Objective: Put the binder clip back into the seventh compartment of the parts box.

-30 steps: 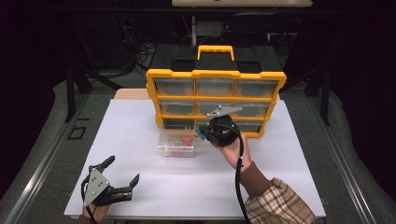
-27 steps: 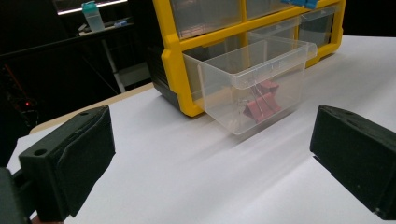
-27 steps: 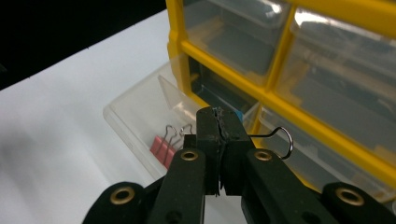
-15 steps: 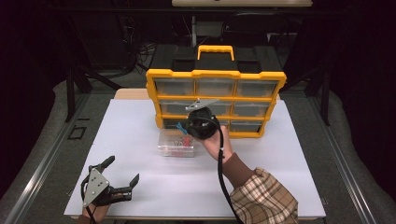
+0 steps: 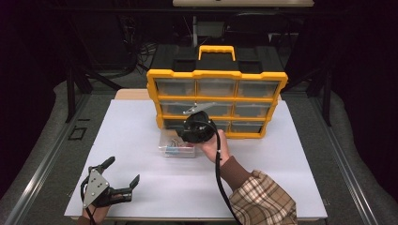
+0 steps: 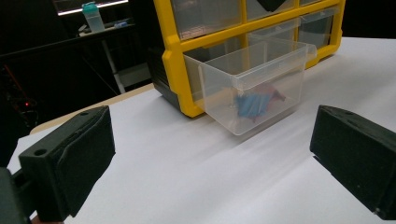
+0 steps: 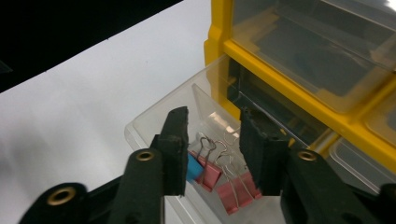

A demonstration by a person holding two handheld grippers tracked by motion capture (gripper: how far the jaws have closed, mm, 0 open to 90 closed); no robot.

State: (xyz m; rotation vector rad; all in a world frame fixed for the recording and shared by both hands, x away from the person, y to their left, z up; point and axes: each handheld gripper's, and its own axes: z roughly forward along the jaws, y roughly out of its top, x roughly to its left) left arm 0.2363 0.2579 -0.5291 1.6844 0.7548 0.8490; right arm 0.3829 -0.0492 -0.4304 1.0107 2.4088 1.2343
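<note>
The right tongs (image 7: 212, 140) hang just above the pulled-out clear drawer (image 7: 159, 121), jaws part-way open and having just been opening, with nothing pinched between them. Below the gap lie the binder clips (image 7: 219, 179): pink ones with wire handles folded up, and a blue one half hidden behind the left jaw. The clips look light, stiff and springy; the painted bodies are probably slick, so a hold across the flat body of one clip, or on its raised wire loops, seems the surest. The thin plastic drawer would likely slide or tip if nudged hard.

The left tongs (image 5: 121, 180) rest wide open and empty near the front left corner of the white tabletop (image 5: 117, 136), well apart from the drawer.

The right gripper view gives the clips singly, with handles and colours. The left gripper view shows the drawer from the side, drawn most of the way out of the yellow organizer (image 6: 175, 60) at its bottom row, the clips a blurred blue and pink patch. The high view places the right tongs over the drawer, in front of the organizer.
</note>
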